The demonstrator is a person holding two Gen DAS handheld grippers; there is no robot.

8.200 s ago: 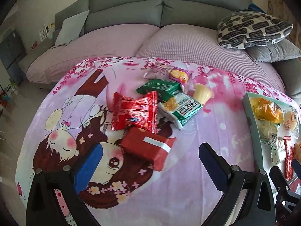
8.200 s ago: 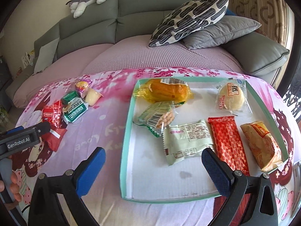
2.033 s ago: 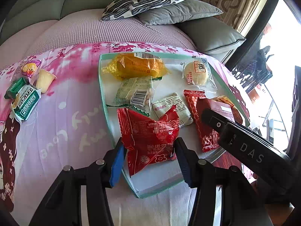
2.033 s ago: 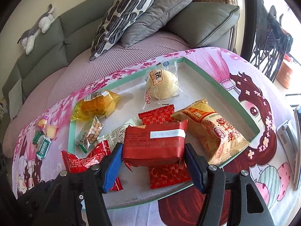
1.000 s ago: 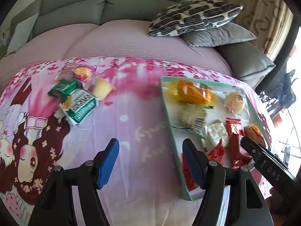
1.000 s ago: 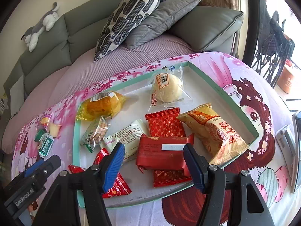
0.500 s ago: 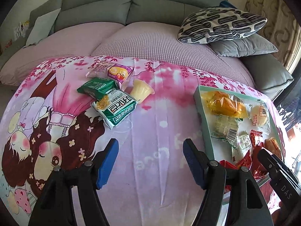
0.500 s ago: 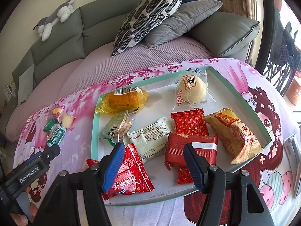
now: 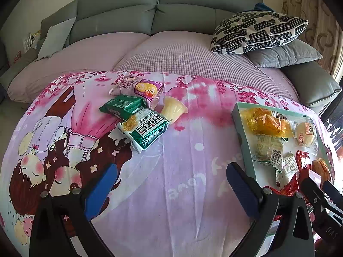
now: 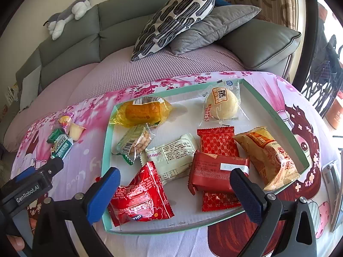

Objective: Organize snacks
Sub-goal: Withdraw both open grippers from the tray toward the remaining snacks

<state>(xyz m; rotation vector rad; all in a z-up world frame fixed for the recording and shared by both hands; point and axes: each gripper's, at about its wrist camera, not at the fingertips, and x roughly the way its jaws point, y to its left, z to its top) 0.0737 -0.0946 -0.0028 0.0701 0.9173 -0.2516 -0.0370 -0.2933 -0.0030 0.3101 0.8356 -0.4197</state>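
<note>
A mint-rimmed tray (image 10: 285, 122) on the pink cartoon cloth holds several wrapped snacks, among them a red crinkled bag (image 10: 140, 199) and a red box-shaped pack (image 10: 214, 171) at its near edge. My right gripper (image 10: 174, 190) is open and empty just above that near edge. Left of the tray lie a green-white packet (image 9: 145, 128), a dark green packet (image 9: 122, 106), a pale jelly cup (image 9: 172, 108) and a pink roll packet (image 9: 137, 87). My left gripper (image 9: 169, 186) is open and empty, over bare cloth short of these snacks.
A grey sofa with a purple cover runs along the far side. A black-and-white patterned pillow (image 10: 178, 15) and a grey pillow (image 10: 212, 25) lie on it. A plush toy (image 10: 68, 10) sits on the backrest. A dark chair frame (image 10: 323, 68) stands at the right.
Both grippers let go of their red packs in the tray and opened. My left gripper swung left toward the loose snacks. My right gripper drew back slightly from the tray.
</note>
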